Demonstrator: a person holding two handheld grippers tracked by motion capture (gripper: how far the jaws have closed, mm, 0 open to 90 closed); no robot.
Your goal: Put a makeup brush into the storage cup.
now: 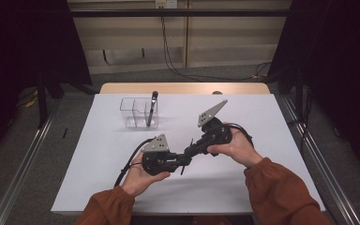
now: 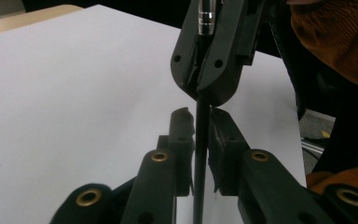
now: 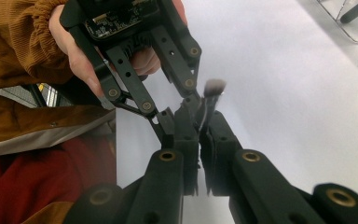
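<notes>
A slim black brush is held between both grippers over the middle of the table. In the left gripper view its thin handle (image 2: 200, 154) runs upright between the pads of my left gripper (image 2: 200, 116), which is shut on it. Just above, my right gripper (image 2: 210, 91) clamps the brush by its silver ferrule (image 2: 206, 18). In the right gripper view the bristle tuft (image 3: 213, 87) sticks out past my right gripper (image 3: 200, 119), beside the left gripper (image 3: 182, 105). From the high view the left gripper (image 1: 183, 160) and right gripper (image 1: 191, 149) meet tip to tip.
A clear two-compartment holder (image 1: 133, 115) stands at the back left of the white table sheet (image 1: 262, 140), with a dark pen-like stick (image 1: 152, 108) leaning in it. Rails run along both sides of the table. Orange sleeves come in from the bottom.
</notes>
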